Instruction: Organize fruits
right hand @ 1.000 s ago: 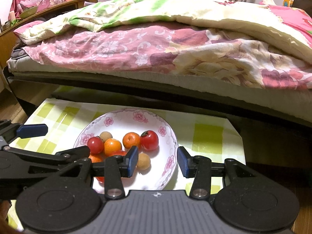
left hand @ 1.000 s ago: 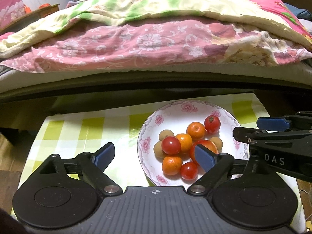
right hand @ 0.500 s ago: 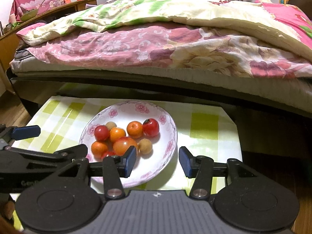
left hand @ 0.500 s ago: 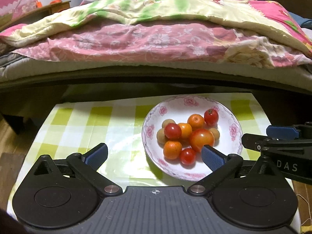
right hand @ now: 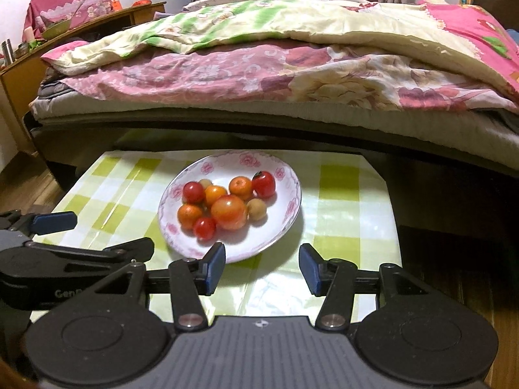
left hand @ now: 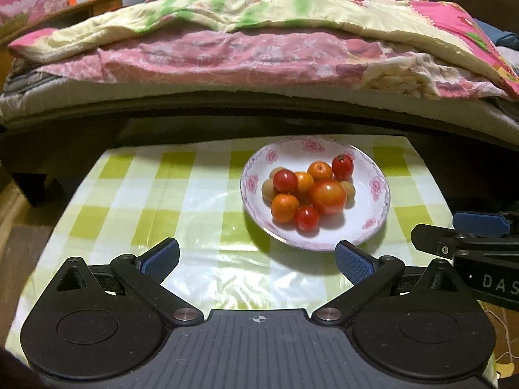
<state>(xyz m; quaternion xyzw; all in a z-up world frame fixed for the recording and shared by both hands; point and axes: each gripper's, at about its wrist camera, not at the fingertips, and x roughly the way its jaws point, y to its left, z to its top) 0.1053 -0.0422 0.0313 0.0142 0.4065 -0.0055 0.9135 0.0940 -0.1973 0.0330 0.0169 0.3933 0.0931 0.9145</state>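
Note:
A white plate with pink flowers (left hand: 376, 184) stands on the green-checked tablecloth (left hand: 146, 207), right of its middle. It holds a heap of fruit: a large orange-red tomato (left hand: 327, 196), small red tomatoes (left hand: 285, 180), tangerines (left hand: 284, 208) and brownish round fruits (left hand: 267, 191). My left gripper (left hand: 256, 256) hangs open and empty, just short of the plate's near rim. My right gripper (right hand: 262, 265) is open too, with nothing between its fingers, in front of the plate (right hand: 292, 207) and the large tomato (right hand: 228, 212). Each gripper shows at the edge of the other's view.
A bed with a pink and cream quilt (left hand: 259, 48) runs along the far side of the low table, its dark frame (left hand: 259, 110) close behind the plate. A wooden desk with clutter (right hand: 65, 32) stands far left. Dark floor lies right of the table (right hand: 454, 227).
Both grippers have drawn back from the plate, so the fruit now lies ahead of the fingertips instead of between them. The left jaws opened wider; the right jaws widened a little.

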